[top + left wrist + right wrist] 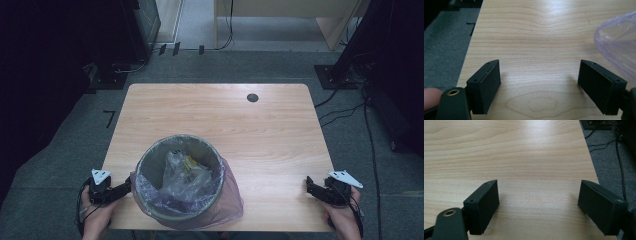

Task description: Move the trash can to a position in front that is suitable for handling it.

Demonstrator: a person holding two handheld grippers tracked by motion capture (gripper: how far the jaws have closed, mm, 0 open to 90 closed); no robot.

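1. L gripper (537, 87): jaws wide apart, nothing between them; bare worktop (534, 37) in the gap. In high view L gripper (124, 189) sits at the near-left edge, tips just beside the bag overhang.
2. R gripper (537, 207): jaws equally wide, empty, bare wood below. In high view R gripper (310, 185) is at the near-right edge, well apart from the bin.
3. Work item: bin (180, 177), round, upright, near the front edge, left of centre. Pale purple bin liner (232, 197) is folded over the rim and hangs down the outside; its edge shows at right in left gripper view (619, 47). Clear bagged rubbish (182, 172) w/ yellow scraps sits inside.
4. Risk A (judgement): liner film is thin and slack. A shallow pinch by L jaws would likely slip off or tear it; cause: too little material between the pads.
5. Risk B: bin stands close to the front edge. A one-sided pull from the L could tilt or drag it off the worktop; cause: R gripper too far away to brace.
6. Risk C: lifting the liner unevenly may spill contents; cause: rubbish heaped near rim level.
7. Risk D: cables on floor (345, 112) at right; snag hazard is low, but noted.
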